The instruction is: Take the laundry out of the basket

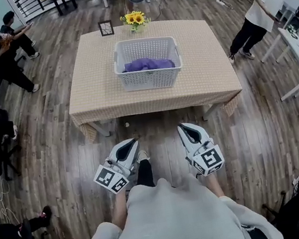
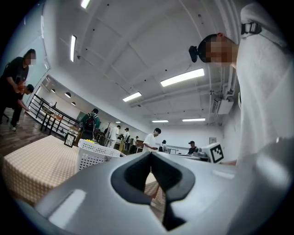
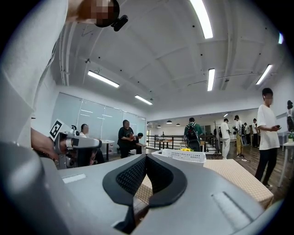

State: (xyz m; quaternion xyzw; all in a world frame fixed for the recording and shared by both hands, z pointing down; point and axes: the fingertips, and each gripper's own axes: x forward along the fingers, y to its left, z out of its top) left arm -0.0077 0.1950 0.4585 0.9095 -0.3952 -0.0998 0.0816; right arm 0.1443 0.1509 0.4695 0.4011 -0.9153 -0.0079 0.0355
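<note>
Two grippers, and neither holds anything: the left gripper (image 1: 131,142) and the right gripper (image 1: 185,127) each have their jaws pressed together on nothing. Both hang in front of the person, well short of the table (image 1: 99,90). None of the task is done yet (by my reading it has barely begun). The laundry (image 1: 149,64), a purple heap, lies inside the basket (image 1: 148,80), which stands about mid-table, with sunflowers (image 1: 134,19) just behind it. Everything is left to do: reaching the table, opening the jaws, gripping the cloth and lifting it out. The heap stretches left to right in the head view, along the basket's long side and parallel to the table's near edge. It shows no clear pointing end.
</note>
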